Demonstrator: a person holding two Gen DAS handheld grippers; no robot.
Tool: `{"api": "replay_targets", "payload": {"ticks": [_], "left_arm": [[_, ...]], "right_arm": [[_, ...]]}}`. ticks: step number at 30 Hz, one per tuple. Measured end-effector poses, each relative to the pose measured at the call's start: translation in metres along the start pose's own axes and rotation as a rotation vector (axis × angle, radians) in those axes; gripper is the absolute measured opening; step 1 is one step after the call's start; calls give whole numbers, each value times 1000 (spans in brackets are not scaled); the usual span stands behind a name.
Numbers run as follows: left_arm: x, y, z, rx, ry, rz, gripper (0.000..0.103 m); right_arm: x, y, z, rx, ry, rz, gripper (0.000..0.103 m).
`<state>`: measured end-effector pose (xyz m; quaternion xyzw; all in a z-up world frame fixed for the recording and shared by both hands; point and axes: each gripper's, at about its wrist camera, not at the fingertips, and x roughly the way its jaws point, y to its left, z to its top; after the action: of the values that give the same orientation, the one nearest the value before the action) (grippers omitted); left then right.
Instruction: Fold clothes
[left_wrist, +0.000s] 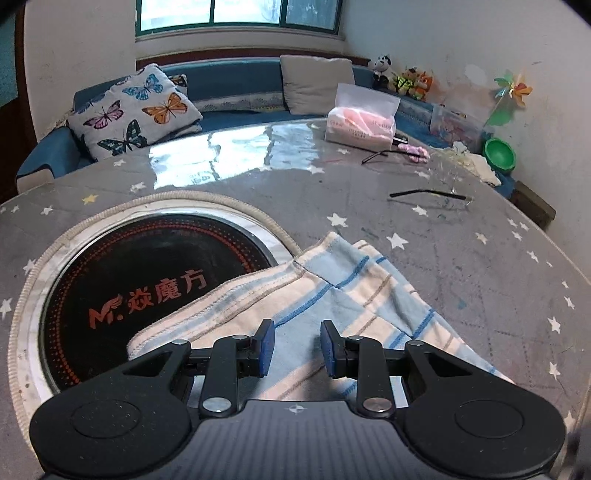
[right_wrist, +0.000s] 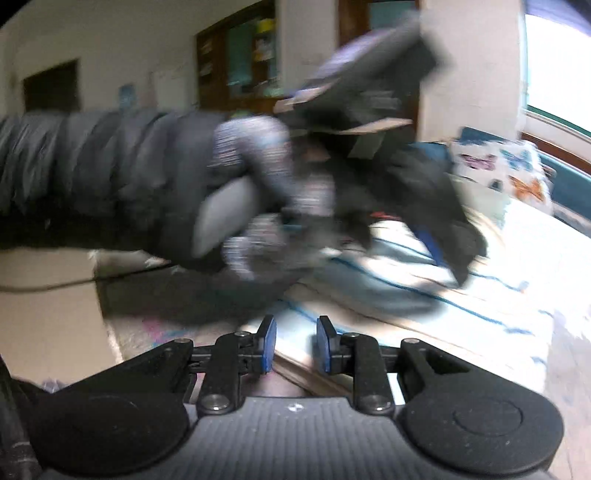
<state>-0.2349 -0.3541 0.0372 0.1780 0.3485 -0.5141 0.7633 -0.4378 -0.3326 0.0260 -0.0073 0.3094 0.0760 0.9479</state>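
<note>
A cream and pale blue striped garment (left_wrist: 325, 295) lies folded on the grey star-print table, one edge over the round black cooktop (left_wrist: 147, 291). My left gripper (left_wrist: 297, 343) hovers just above the garment's near part, open, with nothing between its blue pads. In the blurred right wrist view the same striped garment (right_wrist: 424, 291) spreads ahead. My right gripper (right_wrist: 295, 341) is open over its near edge and holds nothing. Beyond it, a gloved hand and dark sleeve (right_wrist: 122, 177) hold the other gripper (right_wrist: 424, 206) low over the cloth.
A tissue pack (left_wrist: 360, 120), black glasses (left_wrist: 430, 194), a pink item (left_wrist: 417, 152) and a green bowl (left_wrist: 499, 154) lie at the table's far right. A butterfly cushion (left_wrist: 135, 110) rests on the blue sofa behind. The table's near edge (right_wrist: 110, 332) drops to the floor at left.
</note>
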Motion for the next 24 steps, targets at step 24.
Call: {"api": "replay_targets", "payload": {"ticks": [24], "left_arm": [[-70, 22, -64, -170, -14, 75, 39]], "right_arm": [[-33, -86, -14, 235, 32, -219, 23]]}}
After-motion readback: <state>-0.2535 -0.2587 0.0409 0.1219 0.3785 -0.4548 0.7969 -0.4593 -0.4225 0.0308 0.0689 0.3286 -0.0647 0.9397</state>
